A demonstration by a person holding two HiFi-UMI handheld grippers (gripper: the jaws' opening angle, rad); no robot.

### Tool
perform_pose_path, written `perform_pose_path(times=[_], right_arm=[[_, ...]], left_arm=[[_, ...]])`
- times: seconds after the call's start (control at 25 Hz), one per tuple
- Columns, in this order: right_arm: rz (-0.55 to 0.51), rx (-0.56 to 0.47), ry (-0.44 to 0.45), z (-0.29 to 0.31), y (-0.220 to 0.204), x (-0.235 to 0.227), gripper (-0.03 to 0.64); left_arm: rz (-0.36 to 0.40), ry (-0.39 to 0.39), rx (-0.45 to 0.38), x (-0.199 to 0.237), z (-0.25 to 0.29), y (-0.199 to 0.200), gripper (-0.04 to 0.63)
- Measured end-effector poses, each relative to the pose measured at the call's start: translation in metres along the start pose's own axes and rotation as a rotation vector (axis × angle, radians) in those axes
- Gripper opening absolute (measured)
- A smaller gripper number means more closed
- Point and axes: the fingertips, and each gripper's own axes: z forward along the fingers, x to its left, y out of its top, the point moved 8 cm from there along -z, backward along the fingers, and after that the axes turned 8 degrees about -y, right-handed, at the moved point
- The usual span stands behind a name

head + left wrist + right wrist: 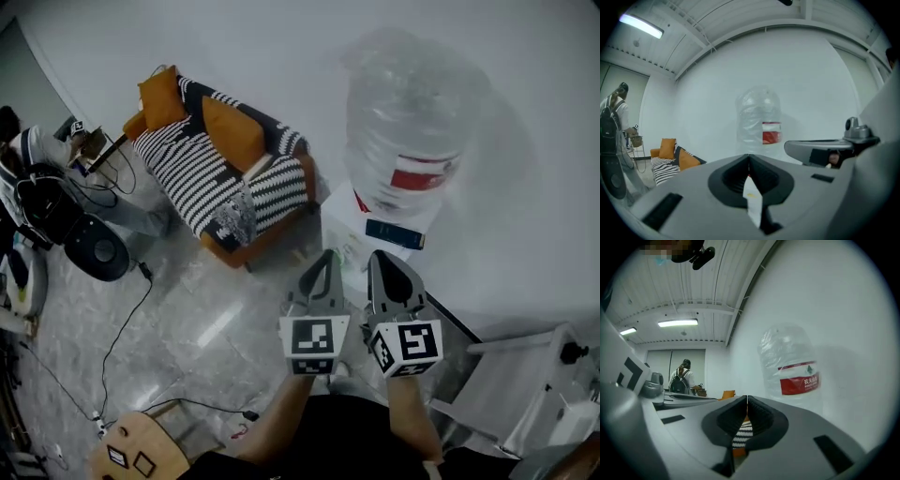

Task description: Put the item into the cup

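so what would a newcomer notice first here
A big clear water jug with a red label stands on a white dispenser. Left of it sits a striped sofa with orange cushions. The left gripper and right gripper are held side by side before the dispenser, both shut.

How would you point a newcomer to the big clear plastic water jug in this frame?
Start at the plain white wall beside the black-and-white striped sofa with orange cushions. Against it stands a white dispenser box, and the clear plastic water jug sits on top. Its red label band sets it apart.
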Motion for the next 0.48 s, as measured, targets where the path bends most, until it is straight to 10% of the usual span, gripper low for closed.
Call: perform_pose_path(times=[0.48], right_arm=[[-0.041, -0.007, 0.021, -0.002, 0.011, 0.004, 0.011]], left_arm=[[0.032, 0.027, -0.041, -0.006, -0.012, 0.021, 0.014]])
